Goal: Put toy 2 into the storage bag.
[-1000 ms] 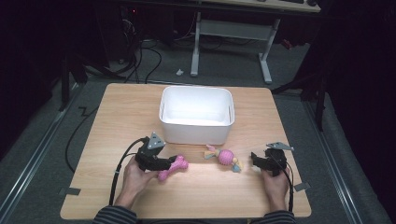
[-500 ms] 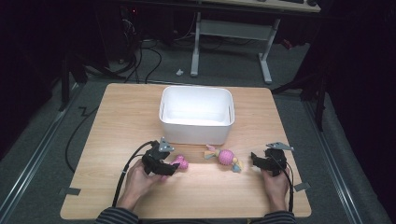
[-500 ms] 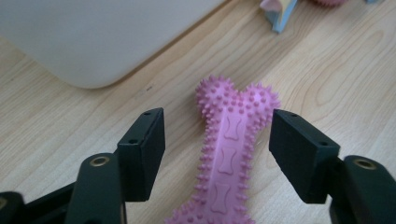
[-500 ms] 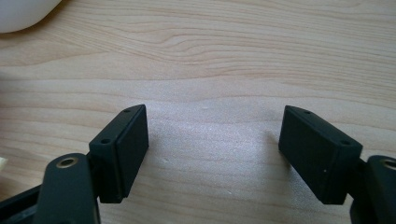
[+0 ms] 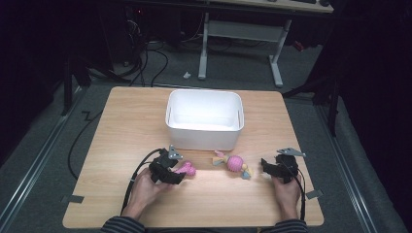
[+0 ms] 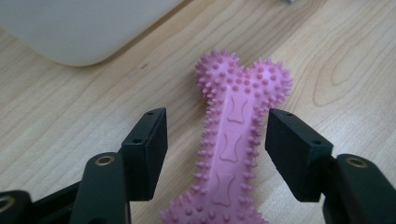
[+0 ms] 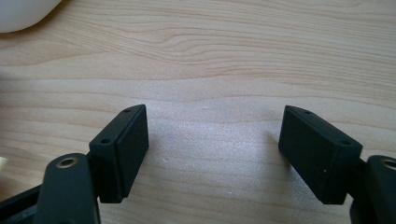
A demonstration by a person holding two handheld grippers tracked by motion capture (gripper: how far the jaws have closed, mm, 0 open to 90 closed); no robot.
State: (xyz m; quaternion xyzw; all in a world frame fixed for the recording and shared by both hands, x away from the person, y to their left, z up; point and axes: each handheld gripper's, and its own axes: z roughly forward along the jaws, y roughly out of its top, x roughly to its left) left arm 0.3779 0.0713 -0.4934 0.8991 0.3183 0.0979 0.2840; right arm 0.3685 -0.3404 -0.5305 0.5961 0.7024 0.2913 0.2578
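The left tongs (image 6: 215,149) straddle a pink, knobbly rubber bone-shaped toy (image 6: 236,140) lying flat on the pale wooden counter (image 5: 121,121); their jaws have just been closing, yet a gap remains on each side, so nothing is gripped. The bone sits just in front of the white plastic bin (image 5: 204,119), well inside the near edge. The right tongs (image 7: 212,154) gape over bare wood, right of a pink ball toy (image 5: 234,163), with open counter around them.

My grippers: left gripper (image 6: 212,140) and right gripper (image 7: 212,149), black, blocky screwed jaws, brass pivot pins, grey three-cornered top plates, trailing black cables; sleeves (image 5: 116,225) dark, striped.
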